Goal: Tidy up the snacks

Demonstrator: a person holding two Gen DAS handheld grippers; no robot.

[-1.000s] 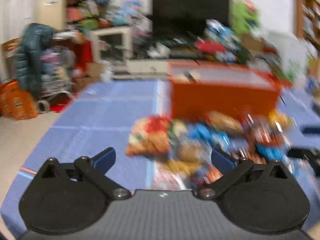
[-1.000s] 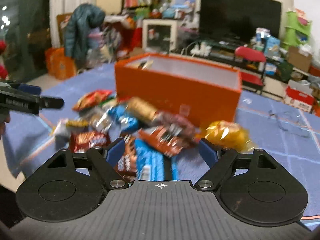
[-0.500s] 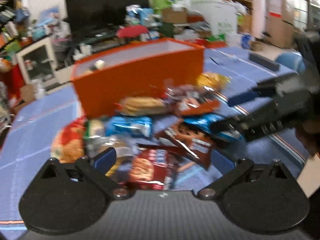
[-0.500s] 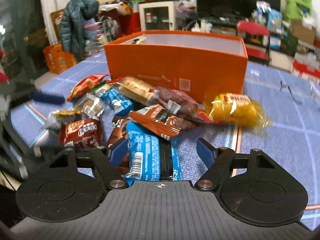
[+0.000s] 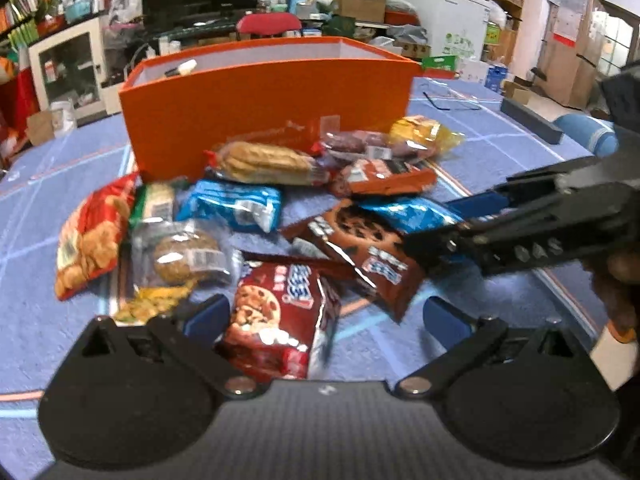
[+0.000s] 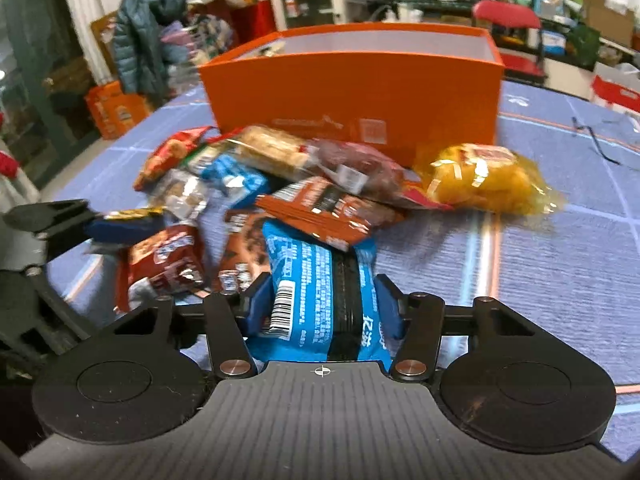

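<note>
Right gripper [image 6: 322,312], jaws just closing, clamps the blue snack packet [image 6: 320,284] at the pile's near edge before the orange box [image 6: 352,92]; left gripper [image 5: 324,320] gapes around the red cookie bag [image 5: 280,316].

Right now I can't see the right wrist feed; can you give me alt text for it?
The right gripper has its jaws just closed on a blue snack packet at the near edge of a snack pile on a blue tablecloth. Behind the pile stands an open orange box; the left gripper reaches in from the left.
</note>
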